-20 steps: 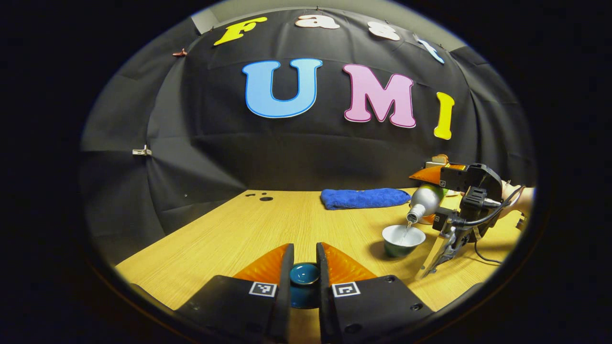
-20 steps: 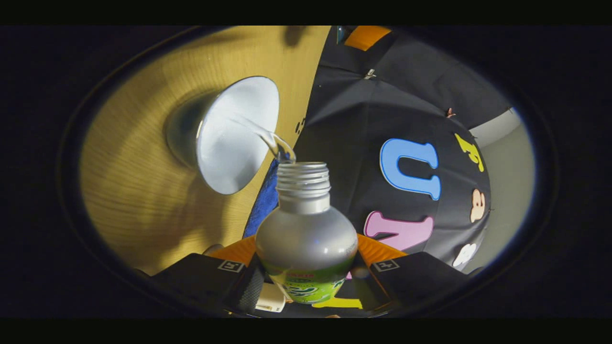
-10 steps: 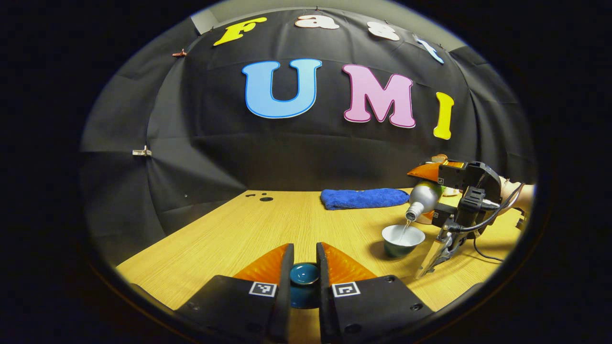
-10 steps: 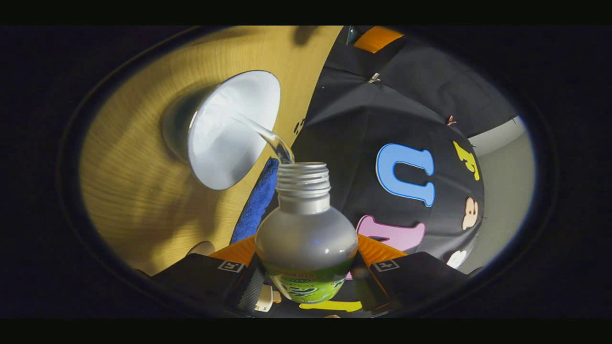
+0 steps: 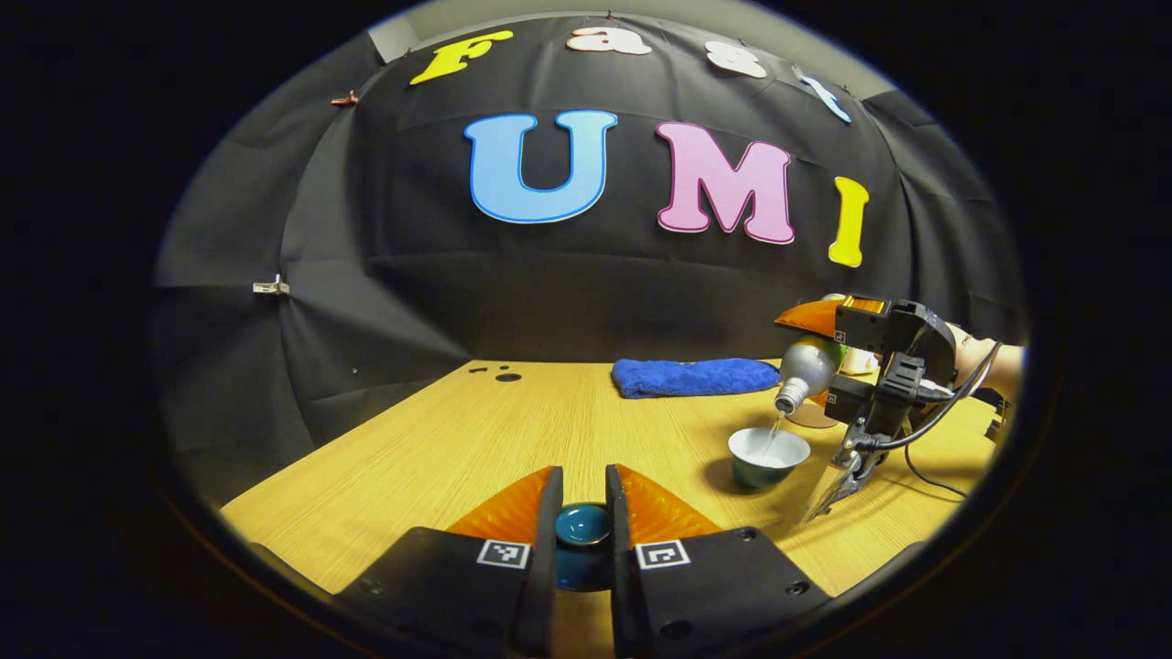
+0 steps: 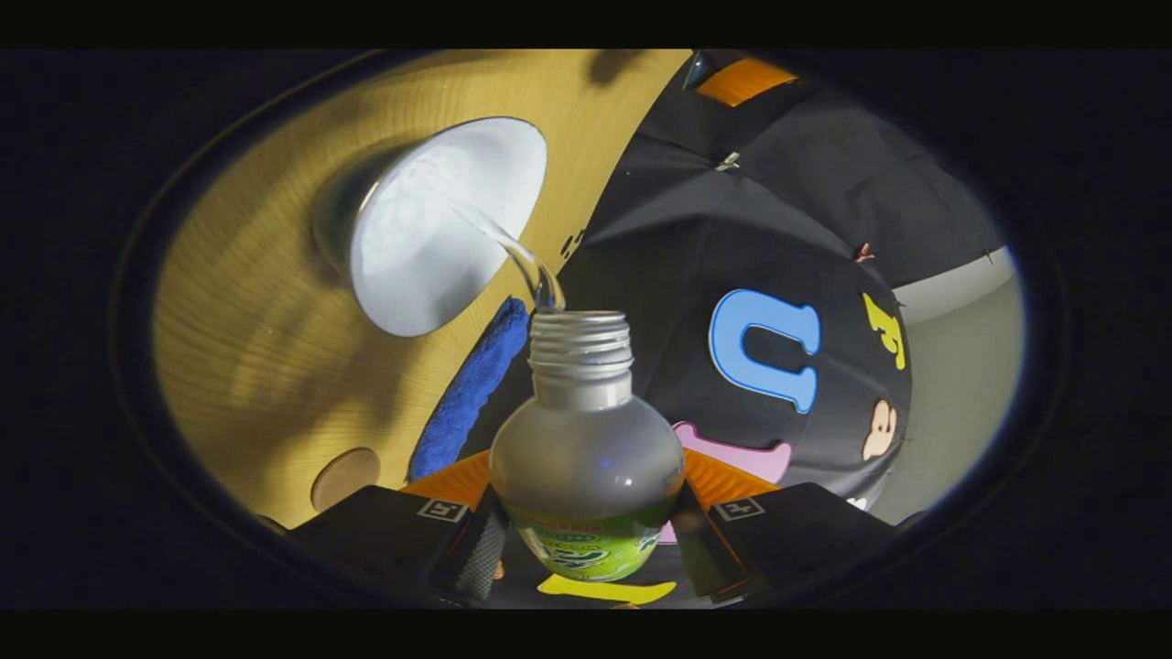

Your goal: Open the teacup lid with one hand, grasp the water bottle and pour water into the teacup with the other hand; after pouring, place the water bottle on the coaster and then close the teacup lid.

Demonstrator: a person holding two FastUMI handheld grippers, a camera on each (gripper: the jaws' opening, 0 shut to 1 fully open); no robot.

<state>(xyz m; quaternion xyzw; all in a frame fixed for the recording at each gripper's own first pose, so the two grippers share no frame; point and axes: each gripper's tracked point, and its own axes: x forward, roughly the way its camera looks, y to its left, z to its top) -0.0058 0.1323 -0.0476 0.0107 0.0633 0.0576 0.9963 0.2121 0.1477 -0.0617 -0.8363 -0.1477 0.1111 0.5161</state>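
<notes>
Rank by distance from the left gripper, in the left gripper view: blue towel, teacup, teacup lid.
1. teacup lid, clamped between the left gripper fingers.
2. teacup, on the table, ahead to the right.
3. blue towel, at the table's far edge by the wall.

In the left gripper view, the teacup [image 5: 767, 456] stands on the surface [image 5: 513, 439] at four o'clock. The water bottle [image 5: 806, 371] tilts above it. The towel [image 5: 696, 377] lies behind, toward three o'clock. The lid [image 5: 582, 535] sits between the near jaws at six o'clock.

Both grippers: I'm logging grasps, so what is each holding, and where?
Left gripper clamps the teacup lid by its sides; right gripper grips the water bottle around its body.
</notes>
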